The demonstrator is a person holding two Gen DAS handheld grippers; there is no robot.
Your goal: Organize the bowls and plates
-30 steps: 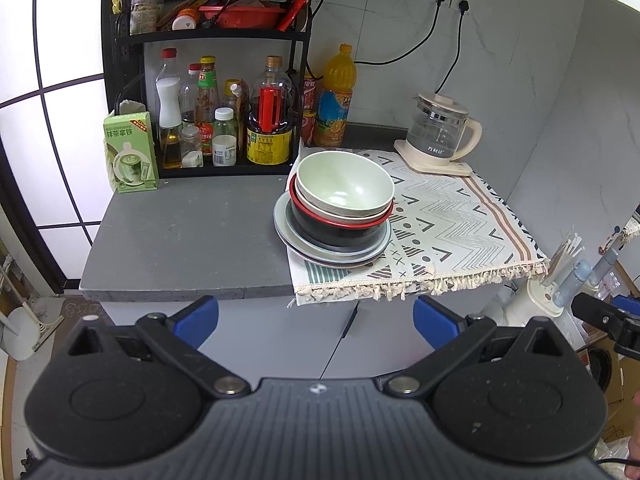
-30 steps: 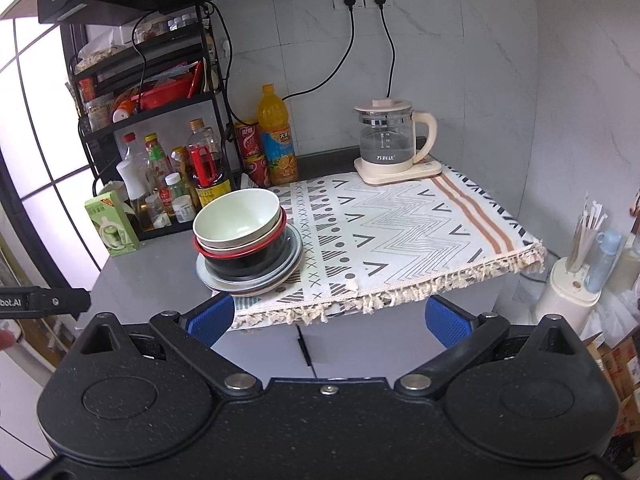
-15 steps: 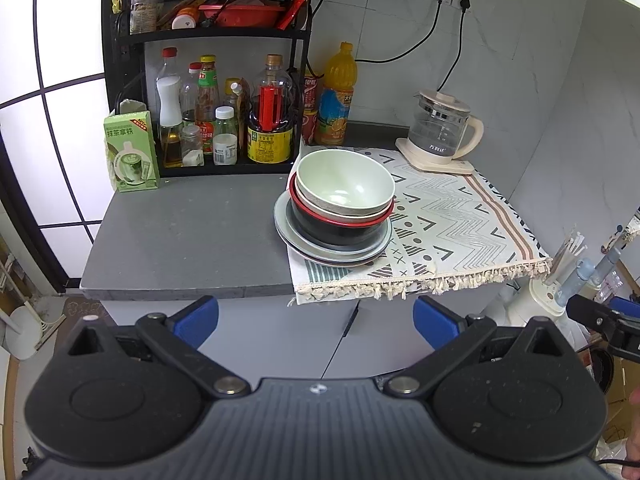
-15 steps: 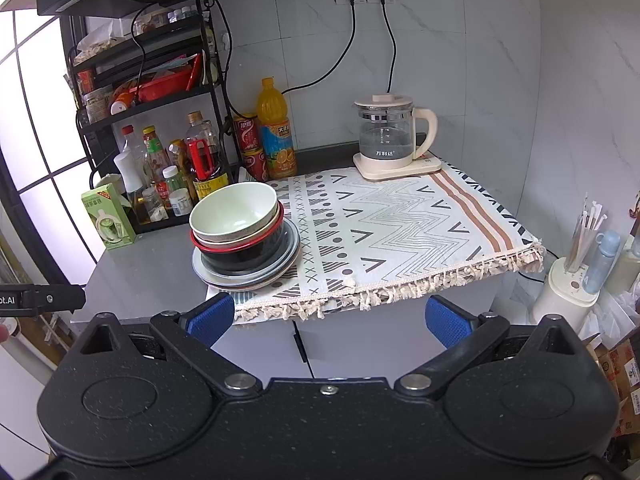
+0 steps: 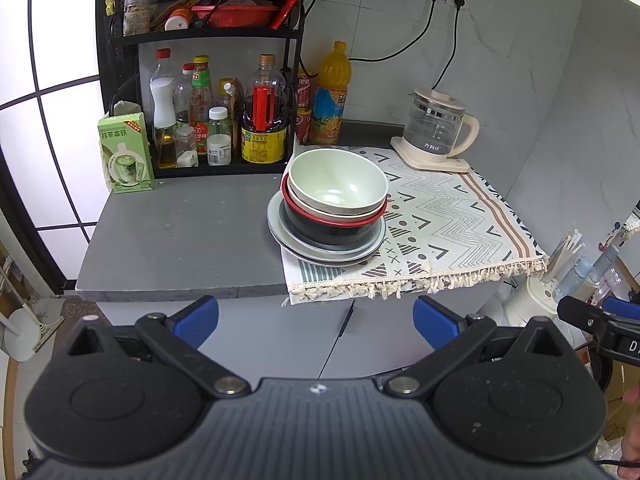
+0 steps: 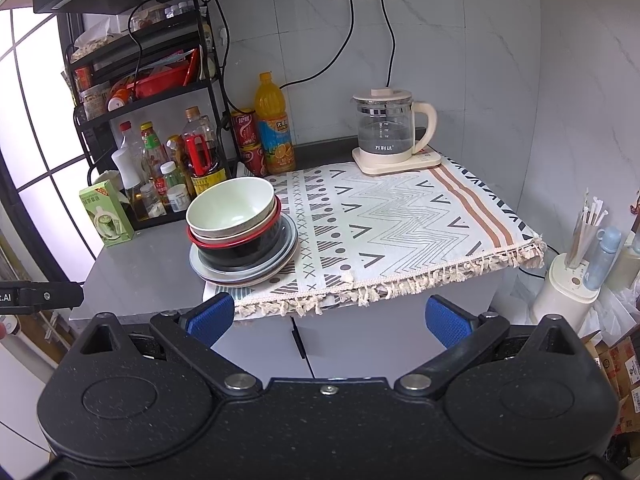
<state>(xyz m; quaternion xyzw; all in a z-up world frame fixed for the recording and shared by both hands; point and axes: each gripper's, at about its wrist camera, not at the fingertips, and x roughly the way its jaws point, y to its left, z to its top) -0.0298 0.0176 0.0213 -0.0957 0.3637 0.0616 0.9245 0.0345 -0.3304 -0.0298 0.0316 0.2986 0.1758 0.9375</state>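
A stack of dishes stands at the left end of a patterned cloth (image 5: pixel 448 216) on the counter. On top is a pale green bowl (image 5: pixel 338 182), under it a beige bowl and a black bowl with a red rim (image 5: pixel 332 228), all on grey plates (image 5: pixel 280 236). The stack also shows in the right wrist view (image 6: pixel 232 208). My left gripper (image 5: pixel 316 320) is open and empty, in front of and below the counter edge. My right gripper (image 6: pixel 330 318) is open and empty, also short of the counter.
A black rack (image 5: pixel 200 32) with bottles stands at the back left, a green carton (image 5: pixel 126 156) beside it. An orange juice bottle (image 5: pixel 330 96) and a glass kettle (image 5: pixel 438 132) stand at the back. Bare grey counter (image 5: pixel 180 240) lies left of the stack. A white holder (image 6: pixel 568 292) stands at right.
Both grippers have drifted slightly nearer the counter; the stack looks a little larger. Nothing on the counter has moved.
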